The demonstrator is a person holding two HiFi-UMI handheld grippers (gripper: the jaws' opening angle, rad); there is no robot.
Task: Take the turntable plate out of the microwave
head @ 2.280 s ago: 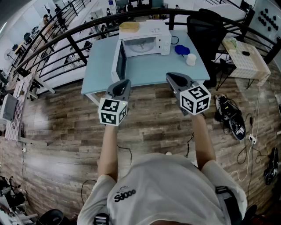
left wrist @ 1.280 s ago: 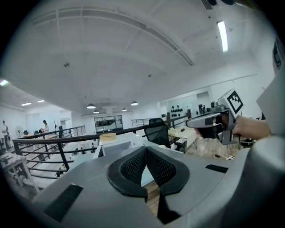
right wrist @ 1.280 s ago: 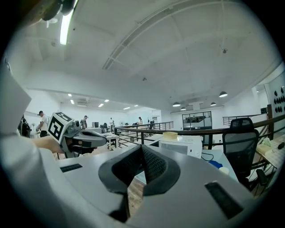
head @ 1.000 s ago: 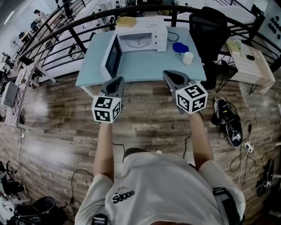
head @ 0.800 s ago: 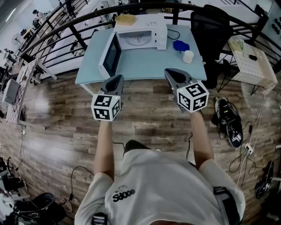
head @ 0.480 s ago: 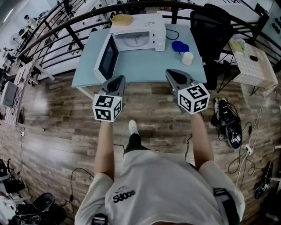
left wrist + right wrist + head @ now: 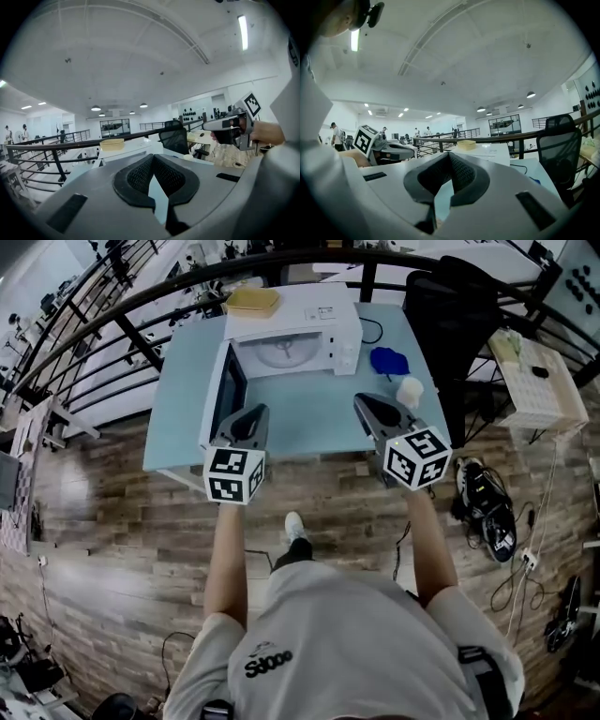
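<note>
Lighting: bright, even, overhead, from ceiling strip light (image 7: 242, 32) and round lamps (image 7: 95, 108). Shadows faint. Sheen on wood floor (image 7: 94, 484). Fisheye bending, black corners in gripper views. Near body of left gripper (image 7: 153, 156) soft.

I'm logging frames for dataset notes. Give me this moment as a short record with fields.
microwave: on light blue table, door swung open
turntable plate: inside microwave, not yet touched
left claw: shut, empty
right claw: shut, empty
on microwave top: yellow tray
right of microwave: blue object, white cup
</note>
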